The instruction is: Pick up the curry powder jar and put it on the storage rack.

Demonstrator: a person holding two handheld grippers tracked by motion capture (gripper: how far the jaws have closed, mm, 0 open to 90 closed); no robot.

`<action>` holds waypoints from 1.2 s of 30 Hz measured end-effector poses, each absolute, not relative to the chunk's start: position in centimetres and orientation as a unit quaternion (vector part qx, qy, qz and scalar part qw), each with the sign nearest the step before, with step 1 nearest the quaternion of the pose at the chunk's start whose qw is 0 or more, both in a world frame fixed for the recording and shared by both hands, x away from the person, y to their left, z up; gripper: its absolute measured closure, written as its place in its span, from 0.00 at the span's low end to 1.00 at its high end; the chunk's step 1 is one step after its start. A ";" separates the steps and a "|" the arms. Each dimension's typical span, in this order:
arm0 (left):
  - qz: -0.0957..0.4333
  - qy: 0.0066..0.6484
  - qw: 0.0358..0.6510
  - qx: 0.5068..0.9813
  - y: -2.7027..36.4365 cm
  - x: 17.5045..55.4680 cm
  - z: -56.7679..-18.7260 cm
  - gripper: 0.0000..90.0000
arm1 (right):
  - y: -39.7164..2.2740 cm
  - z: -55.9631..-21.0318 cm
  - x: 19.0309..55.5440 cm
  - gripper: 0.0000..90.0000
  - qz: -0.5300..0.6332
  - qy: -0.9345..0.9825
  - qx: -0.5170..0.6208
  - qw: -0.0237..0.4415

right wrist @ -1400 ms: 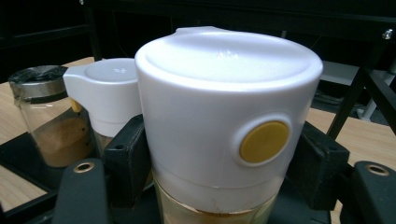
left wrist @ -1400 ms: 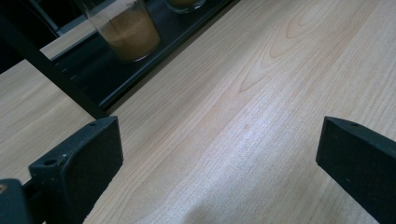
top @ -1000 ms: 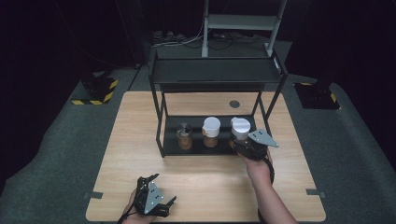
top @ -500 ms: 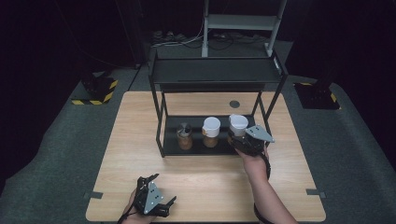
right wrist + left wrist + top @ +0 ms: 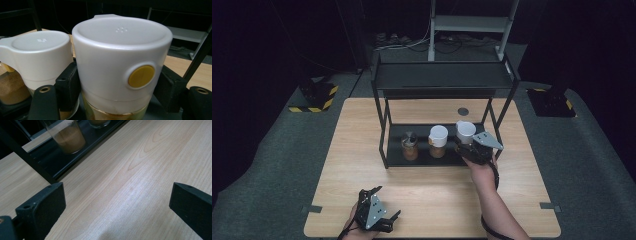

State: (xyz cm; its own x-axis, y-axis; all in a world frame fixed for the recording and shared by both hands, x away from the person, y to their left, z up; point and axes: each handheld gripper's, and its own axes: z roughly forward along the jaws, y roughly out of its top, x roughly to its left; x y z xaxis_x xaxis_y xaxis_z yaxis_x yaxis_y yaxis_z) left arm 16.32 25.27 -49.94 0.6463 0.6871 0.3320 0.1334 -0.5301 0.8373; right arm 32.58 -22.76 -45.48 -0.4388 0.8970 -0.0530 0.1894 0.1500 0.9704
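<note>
From the high view, a black rack (image 5: 444,82) stands on the wooden table (image 5: 362,130), and three jars sit in a row on its lower shelf (image 5: 397,160). The right gripper (image 5: 467,147) reaches in from the front at the right-hand jar (image 5: 465,131); the right hand (image 5: 482,172) is behind it, forearm running straight back to the table's near edge. The left gripper (image 5: 379,192) rests low near the front left edge of the table, well apart from the rack.

The left gripper view shows what the high one cannot: its jaws stand wide apart over bare wood, with nothing between them. A lidless jar (image 5: 67,136) of brown powder sits on the shelf ahead.

The right gripper view gives the grip itself (up close). Both pads press the jar (image 5: 120,67) just below its white lid (image 5: 122,32), which carries a yellow button (image 5: 141,76). The jar stands upright, and the middle jar (image 5: 37,60) is just beside it.
</note>
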 end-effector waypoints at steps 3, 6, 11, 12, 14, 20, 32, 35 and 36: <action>0.335 0.254 0.413 0.807 25.3 16.3 -50.0 0.01 | -22.7 -45.7 32.8 0.34 0.509 0.677 0.404 0.345; 0.335 0.254 0.413 0.808 25.3 16.3 -50.0 0.01 | -22.6 -45.8 32.9 0.34 0.508 0.677 0.407 0.343; 0.336 0.253 0.413 0.808 25.3 16.3 -50.0 0.01 | -22.6 -46.1 33.1 0.34 0.508 0.677 0.409 0.340; 0.336 0.253 0.413 0.808 25.3 16.3 -50.0 0.01 | -22.6 -46.1 33.1 0.34 0.508 0.677 0.409 0.340; 0.336 0.253 0.412 0.808 25.2 16.3 -49.9 0.01 | -22.6 -46.2 33.1 0.34 0.507 0.678 0.409 0.340; 0.336 0.253 0.413 0.808 25.3 16.3 -50.0 0.01 | -22.5 -46.6 33.2 0.34 0.503 0.681 0.410 0.339; 0.336 0.253 0.414 0.808 25.3 16.3 -50.0 0.01 | -22.4 -47.0 33.3 0.34 0.503 0.682 0.410 0.337; 0.336 0.253 0.414 0.807 25.3 16.3 -50.0 0.01 | -22.4 -47.1 33.3 0.34 0.501 0.683 0.410 0.338; 0.336 0.253 0.414 0.807 25.3 16.3 -50.0 0.01 | -22.4 -47.2 33.2 0.34 0.502 0.683 0.409 0.338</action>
State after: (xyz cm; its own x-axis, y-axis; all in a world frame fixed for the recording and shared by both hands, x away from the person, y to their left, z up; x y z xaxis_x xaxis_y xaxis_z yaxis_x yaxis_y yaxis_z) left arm 16.27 25.32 -49.97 0.6467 0.6861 0.3331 0.1299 -0.5295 0.8383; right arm 33.24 -22.38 -47.22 -0.4366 0.8982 -0.0508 0.2191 0.1609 0.9623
